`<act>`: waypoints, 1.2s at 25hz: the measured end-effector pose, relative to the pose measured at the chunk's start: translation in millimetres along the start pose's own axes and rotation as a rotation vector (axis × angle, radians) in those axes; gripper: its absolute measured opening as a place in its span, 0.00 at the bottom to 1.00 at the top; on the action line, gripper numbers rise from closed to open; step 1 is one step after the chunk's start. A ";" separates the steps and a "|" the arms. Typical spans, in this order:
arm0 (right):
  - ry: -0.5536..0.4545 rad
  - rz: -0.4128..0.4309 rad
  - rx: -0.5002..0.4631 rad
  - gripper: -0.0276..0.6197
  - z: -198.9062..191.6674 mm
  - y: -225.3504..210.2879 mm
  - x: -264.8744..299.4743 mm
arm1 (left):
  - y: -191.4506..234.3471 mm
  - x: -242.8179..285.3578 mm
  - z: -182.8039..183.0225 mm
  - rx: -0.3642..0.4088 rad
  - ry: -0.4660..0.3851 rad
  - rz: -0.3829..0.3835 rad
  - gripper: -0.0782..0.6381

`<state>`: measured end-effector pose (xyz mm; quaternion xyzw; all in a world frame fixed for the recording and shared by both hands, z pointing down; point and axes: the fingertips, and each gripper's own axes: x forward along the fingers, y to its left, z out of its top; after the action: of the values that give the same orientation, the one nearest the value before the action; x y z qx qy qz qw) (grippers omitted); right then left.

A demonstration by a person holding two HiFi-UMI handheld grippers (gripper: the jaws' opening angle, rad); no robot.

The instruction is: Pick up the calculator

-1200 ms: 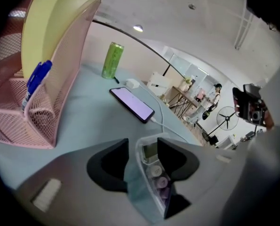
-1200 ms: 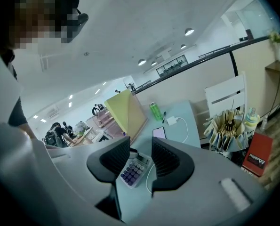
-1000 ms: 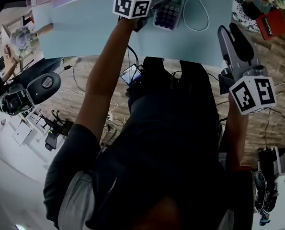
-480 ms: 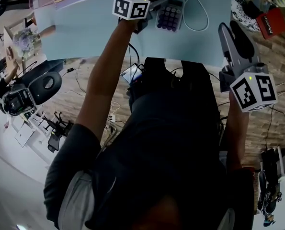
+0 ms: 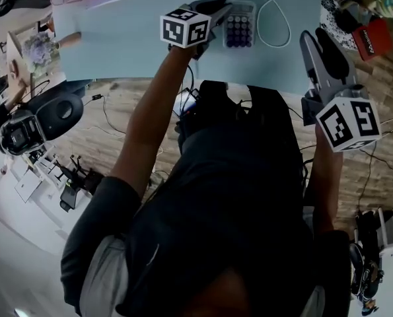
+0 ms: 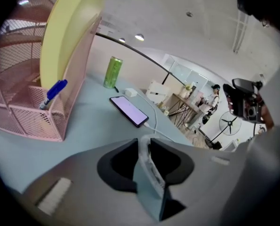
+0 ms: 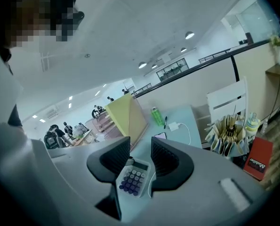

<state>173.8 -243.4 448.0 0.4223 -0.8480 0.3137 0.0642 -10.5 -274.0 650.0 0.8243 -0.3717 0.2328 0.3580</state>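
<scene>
The calculator point(image 5: 239, 28), pale with purple keys, is at the far middle of the light-blue table point(image 5: 117, 38). My left gripper point(image 5: 216, 10) grips its left edge. In the left gripper view the calculator point(image 6: 149, 182) stands edge-on between the dark pads, which press on it; the jaws have just been closing on it. My right gripper point(image 5: 319, 45) hangs open off the table's right front corner. In the right gripper view, the gap of the right gripper point(image 7: 140, 147) frames the distant calculator point(image 7: 134, 177) without touching it.
A pink mesh organiser point(image 6: 22, 107) with a yellow folder point(image 6: 64, 36) and a blue pen point(image 6: 52, 92) stands left of the calculator. Beyond it lie a phone point(image 6: 129, 110) on a white cable point(image 5: 275, 18) and a green can point(image 6: 113, 72). A red box point(image 5: 374, 35) sits off the right.
The left gripper's jaws have shut on the calculator's edge. The calculator has turned straighter and lifted a little with the hand. The right gripper has stayed put.
</scene>
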 end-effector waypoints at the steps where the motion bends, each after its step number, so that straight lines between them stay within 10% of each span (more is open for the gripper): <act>1: 0.004 0.000 -0.005 0.24 0.9 1.9 0.0 | -1.0 -4.1 1.4 0.006 -0.011 0.012 0.31; 30: -0.039 0.085 -0.163 0.24 42.8 55.7 -0.9 | -20.9 -124.2 58.5 0.208 -0.213 0.246 0.31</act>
<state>138.9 -243.1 387.0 0.3851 -0.8891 0.2376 0.0684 -63.7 -253.4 523.4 0.8250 -0.4796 0.2236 0.1985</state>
